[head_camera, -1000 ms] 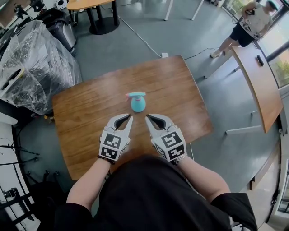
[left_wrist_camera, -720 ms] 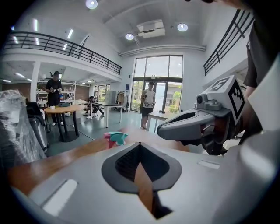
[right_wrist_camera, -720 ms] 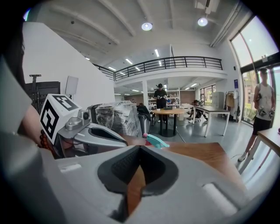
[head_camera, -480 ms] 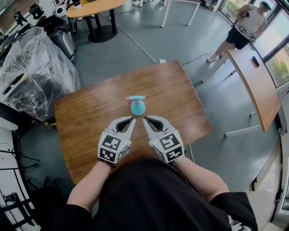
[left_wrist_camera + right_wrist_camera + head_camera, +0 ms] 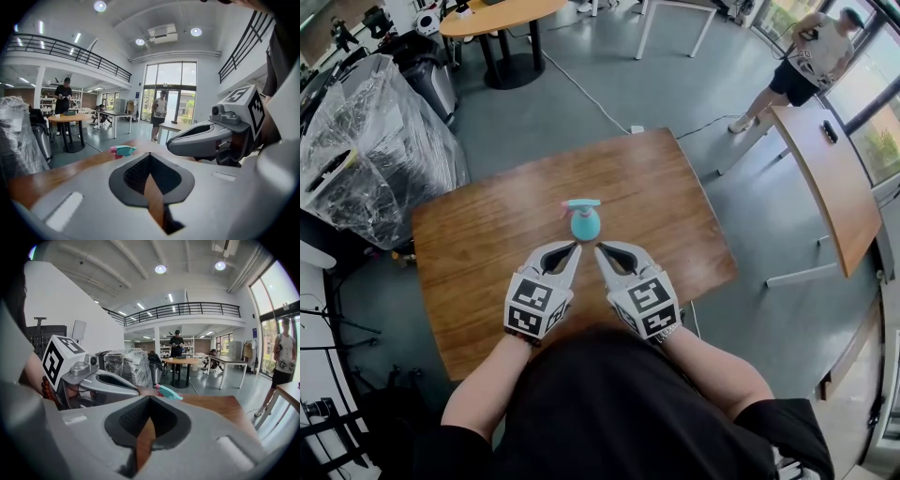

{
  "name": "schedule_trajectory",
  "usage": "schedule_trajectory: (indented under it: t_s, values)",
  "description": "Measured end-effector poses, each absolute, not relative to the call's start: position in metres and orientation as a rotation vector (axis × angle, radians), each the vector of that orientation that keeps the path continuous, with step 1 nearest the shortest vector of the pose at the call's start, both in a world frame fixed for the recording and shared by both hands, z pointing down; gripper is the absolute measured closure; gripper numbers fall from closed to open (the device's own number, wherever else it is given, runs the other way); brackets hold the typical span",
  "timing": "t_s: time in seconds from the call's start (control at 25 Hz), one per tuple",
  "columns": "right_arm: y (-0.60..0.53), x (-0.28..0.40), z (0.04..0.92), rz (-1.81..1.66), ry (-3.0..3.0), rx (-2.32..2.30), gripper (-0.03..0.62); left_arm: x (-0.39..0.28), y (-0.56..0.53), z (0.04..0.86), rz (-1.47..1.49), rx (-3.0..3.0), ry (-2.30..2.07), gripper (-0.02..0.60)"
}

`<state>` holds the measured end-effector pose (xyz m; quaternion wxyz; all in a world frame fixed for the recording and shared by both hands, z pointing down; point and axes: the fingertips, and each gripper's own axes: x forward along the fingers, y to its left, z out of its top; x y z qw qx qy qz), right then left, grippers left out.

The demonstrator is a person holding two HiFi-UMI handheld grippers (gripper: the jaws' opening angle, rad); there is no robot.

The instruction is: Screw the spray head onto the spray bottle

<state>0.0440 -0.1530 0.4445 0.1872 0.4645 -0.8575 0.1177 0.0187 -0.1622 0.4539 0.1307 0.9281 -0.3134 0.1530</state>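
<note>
A teal spray bottle (image 5: pixel 584 223) stands upright near the middle of the wooden table (image 5: pixel 478 234), with its teal and pink spray head (image 5: pixel 579 202) on top. That spray head (image 5: pixel 122 150) peeks over the jaws in the left gripper view, and the spray head (image 5: pixel 168 392) shows likewise in the right gripper view. My left gripper (image 5: pixel 573 248) is shut and empty, just on the near left of the bottle. My right gripper (image 5: pixel 601 250) is shut and empty too, just on the near right. Neither touches the bottle.
A plastic-wrapped bundle (image 5: pixel 366 141) stands on the floor to the left. A second wooden table (image 5: pixel 830 178) is on the right, a round table (image 5: pixel 492 14) at the back. A person (image 5: pixel 811 56) stands at the far right.
Both grippers have drawn slightly closer together and nearer the bottle. The bottle has stayed in place on the table.
</note>
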Motion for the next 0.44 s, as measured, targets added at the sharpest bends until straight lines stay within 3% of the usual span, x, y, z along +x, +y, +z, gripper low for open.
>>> schedule_trajectory:
  t_s: [0.44]
  values:
    - [-0.1534, 0.0491, 0.4462, 0.334, -2.411, 1.308, 0.603, 0.0233, -0.1608, 0.4569, 0.451, 2.689, -0.915, 0.566]
